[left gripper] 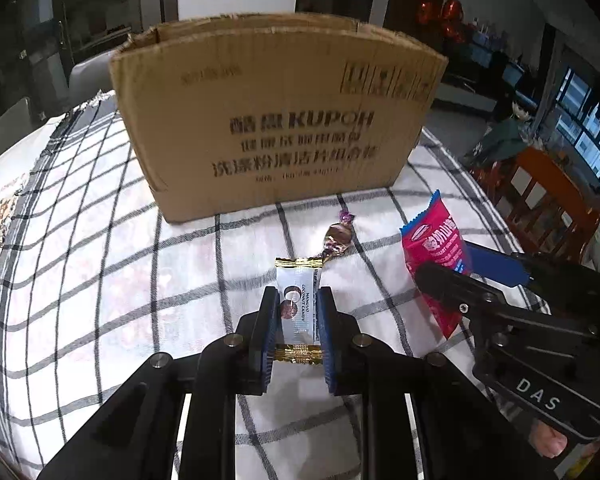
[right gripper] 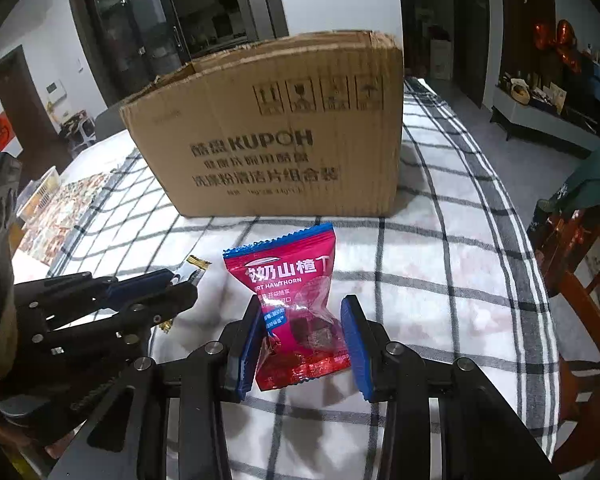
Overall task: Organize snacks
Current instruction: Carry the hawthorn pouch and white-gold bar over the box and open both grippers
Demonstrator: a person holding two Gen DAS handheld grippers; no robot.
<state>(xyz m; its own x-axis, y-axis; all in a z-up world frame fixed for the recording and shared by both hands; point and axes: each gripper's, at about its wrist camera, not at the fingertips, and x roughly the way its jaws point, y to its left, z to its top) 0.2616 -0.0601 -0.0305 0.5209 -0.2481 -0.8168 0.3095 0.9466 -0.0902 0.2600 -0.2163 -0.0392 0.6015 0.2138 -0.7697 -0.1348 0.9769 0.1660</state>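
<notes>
Two snack packets lie on the checked cloth of the tabletop point(left gripper: 100, 264), near side of a cardboard box point(left gripper: 276, 120) that stands upright with its printed face toward the cameras. A white coconut candy point(left gripper: 298, 304) with gold crimped ends has its long axis running near to far, and sits between the blue pads of the left gripper point(left gripper: 298, 300); the jaws are narrow and pressed to both sides of the wrapper. Just beyond its far end lies a twisted foil candy point(left gripper: 338, 236), tilted toward the far right; only the left wrist view shows this one. To the right, a red hawthorn packet point(right gripper: 296, 312) with a blue serrated top edge pointing far stands partly raised between the right gripper point(right gripper: 300, 336) pads. Its jaws are moderately open: the left pad touches the packet, the right pad stands just beside it. The right wrist view shows the packet's front lettering, while the left view shows it edge-on behind the right gripper's fingers
</notes>
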